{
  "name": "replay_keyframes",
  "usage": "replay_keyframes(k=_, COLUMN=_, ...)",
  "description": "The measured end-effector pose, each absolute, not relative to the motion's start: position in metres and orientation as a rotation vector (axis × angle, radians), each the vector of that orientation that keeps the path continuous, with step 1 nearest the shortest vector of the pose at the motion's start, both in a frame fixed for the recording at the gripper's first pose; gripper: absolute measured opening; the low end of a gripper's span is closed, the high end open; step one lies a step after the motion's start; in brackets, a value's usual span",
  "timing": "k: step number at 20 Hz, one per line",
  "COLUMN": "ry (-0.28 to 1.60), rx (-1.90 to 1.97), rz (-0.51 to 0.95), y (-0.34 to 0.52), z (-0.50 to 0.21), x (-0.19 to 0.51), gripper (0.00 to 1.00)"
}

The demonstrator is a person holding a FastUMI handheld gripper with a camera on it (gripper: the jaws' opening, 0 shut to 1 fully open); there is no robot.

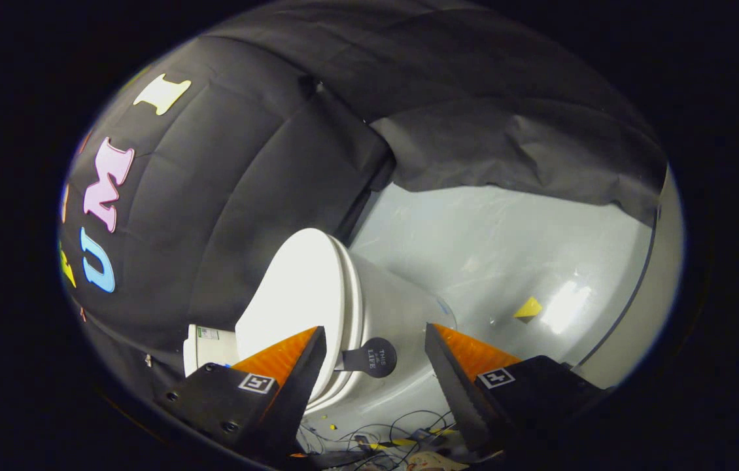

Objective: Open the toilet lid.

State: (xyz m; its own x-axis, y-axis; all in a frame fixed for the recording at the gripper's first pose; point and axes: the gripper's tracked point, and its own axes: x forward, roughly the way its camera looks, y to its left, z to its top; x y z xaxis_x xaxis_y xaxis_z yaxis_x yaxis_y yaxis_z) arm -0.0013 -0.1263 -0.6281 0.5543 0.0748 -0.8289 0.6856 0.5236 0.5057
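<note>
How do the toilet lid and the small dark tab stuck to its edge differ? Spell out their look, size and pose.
The toilet lid is white and large; the tab is dark and far smaller. The lid is a broad, smooth oval; the tab is a round disc on a short stem, with small print on it. The lid lies shut on the seat; the tab juts out past the lid's edge, into the gap between the open gripper fingers. Both belong to the same toilet.

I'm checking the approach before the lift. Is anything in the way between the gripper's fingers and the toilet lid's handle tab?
Nothing visible blocks it. The gripper is open, and the dark round tab on the toilet lid sits just ahead, between the fingers. The loose cables lie on the floor below, apart from the tab.
</note>
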Motion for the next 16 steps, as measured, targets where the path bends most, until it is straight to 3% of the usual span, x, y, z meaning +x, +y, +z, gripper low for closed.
replay_keyframes(k=6, ry=0.973, rx=1.059, rz=-0.367, y=-0.098, z=-0.656, x=0.003, gripper=0.91)
replay_keyframes(k=9, ry=0.972, rx=1.129, rz=-0.344, y=-0.092, z=-0.658, x=0.006, gripper=0.76)
replay_keyframes(k=15, ry=0.952, rx=1.164, rz=-0.36, y=-0.096, z=-0.661, x=0.002, gripper=0.18)
replay_keyframes(k=16, ry=0.948, rx=1.153, rz=-0.354, y=-0.096, z=-0.662, x=0.002, gripper=0.19)
